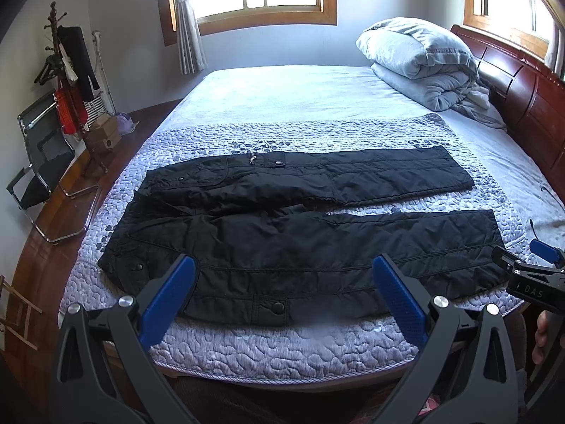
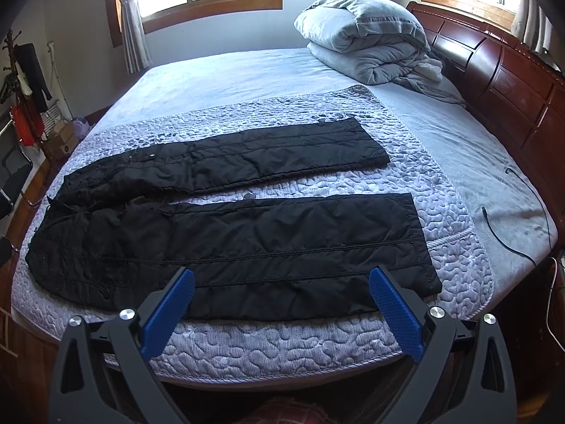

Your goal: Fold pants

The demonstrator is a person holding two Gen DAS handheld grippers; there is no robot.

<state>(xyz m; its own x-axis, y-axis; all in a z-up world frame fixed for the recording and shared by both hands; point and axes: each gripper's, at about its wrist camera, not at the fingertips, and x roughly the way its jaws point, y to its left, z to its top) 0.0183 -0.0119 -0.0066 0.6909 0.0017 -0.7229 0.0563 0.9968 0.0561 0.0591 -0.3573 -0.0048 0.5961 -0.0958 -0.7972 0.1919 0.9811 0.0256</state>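
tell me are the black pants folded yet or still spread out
Spread out, not folded: the black pants lie flat on the quilted bedspread, both legs apart and full length.

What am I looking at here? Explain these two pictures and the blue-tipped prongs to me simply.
No robot here: a person holds a two-finger gripper in each hand, each carrying a camera that looks out along its fingers. One picture comes from the left gripper, the other from the right gripper. The blue parts are the finger pads. Both grippers are open and hold nothing. They hover at the near edge of a bed. Black pants lie flat on a quilted mat, legs apart, waist to the left. A rolled grey duvet sits by the headboard.
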